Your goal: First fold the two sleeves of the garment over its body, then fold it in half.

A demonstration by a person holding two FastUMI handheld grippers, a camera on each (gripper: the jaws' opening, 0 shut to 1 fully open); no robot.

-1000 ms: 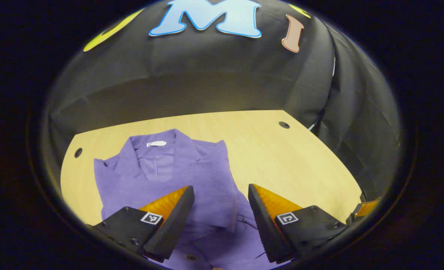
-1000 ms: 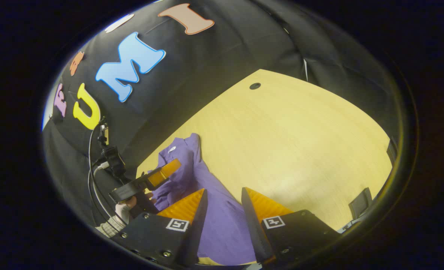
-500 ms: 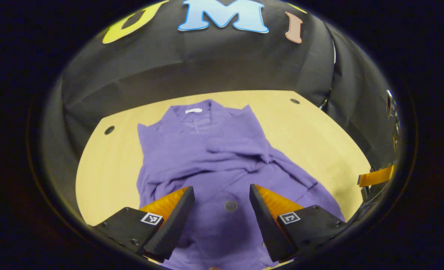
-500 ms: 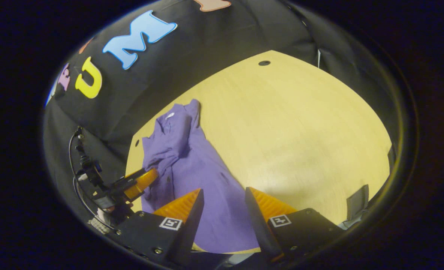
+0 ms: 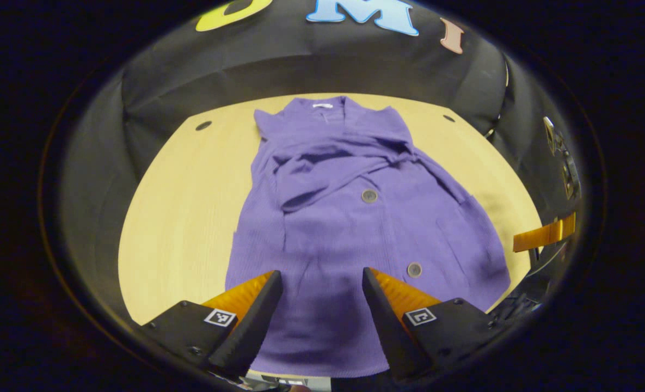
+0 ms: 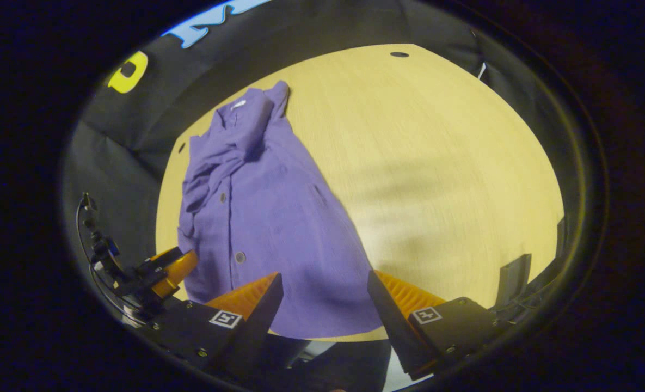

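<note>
Light: dim booth, warm on the table (image 5: 191,207).
Shadows: soft dark patches on the table in the right gripper view.
Blur: slight smear there.
Edges: heavy fisheye bending, darkening outward.

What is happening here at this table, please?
A person is folding a purple garment on a wooden table with two hand-held grippers. Both sleeves already lie across its chest, so the fold in half is what remains. The left gripper and the right gripper are both open and hold nothing, hanging near the hem at the table's near edge.
</note>
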